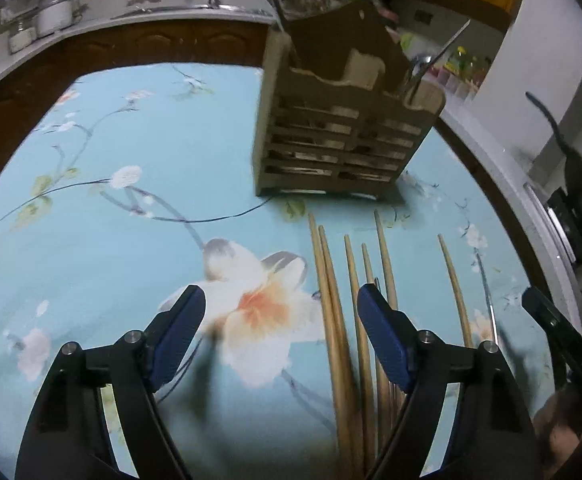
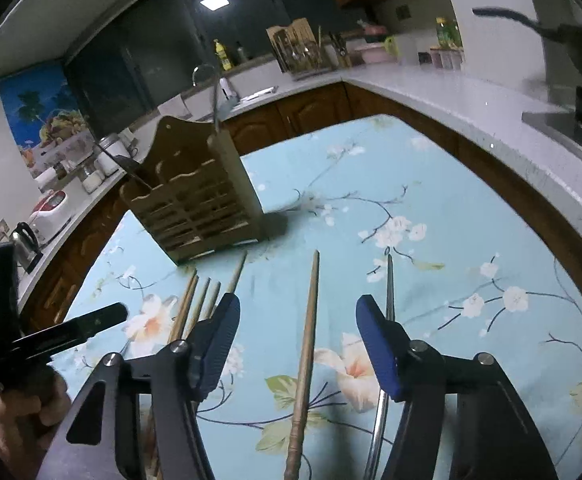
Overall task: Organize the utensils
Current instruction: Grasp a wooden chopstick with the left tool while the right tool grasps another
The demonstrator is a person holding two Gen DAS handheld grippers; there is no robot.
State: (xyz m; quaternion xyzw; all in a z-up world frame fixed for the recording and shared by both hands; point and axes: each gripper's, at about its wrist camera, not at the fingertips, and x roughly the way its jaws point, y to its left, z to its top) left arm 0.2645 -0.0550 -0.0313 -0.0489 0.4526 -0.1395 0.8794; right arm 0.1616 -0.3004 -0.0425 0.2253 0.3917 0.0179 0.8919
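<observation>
Left gripper (image 1: 281, 306) hangs over the floral table (image 1: 131, 152), jaws apart, nothing pinched; the bundle of wooden chopsticks (image 1: 333, 320) lies on the cloth at its 3 o'clock side, passing between the pads and under the right finger. Wooden utensil holder (image 1: 343, 128) stands at 12 to 1 o'clock, well beyond. Right gripper (image 2: 297, 320) also released, jaws apart, with a single wooden chopstick (image 2: 307, 344) lying between them, pads not touching it. A metal utensil (image 2: 389, 284) sits at its 3 o'clock finger.

Dim kitchen, one bright ceiling panel (image 2: 214, 1); motion blur, fisheye-bent dark edges.
</observation>
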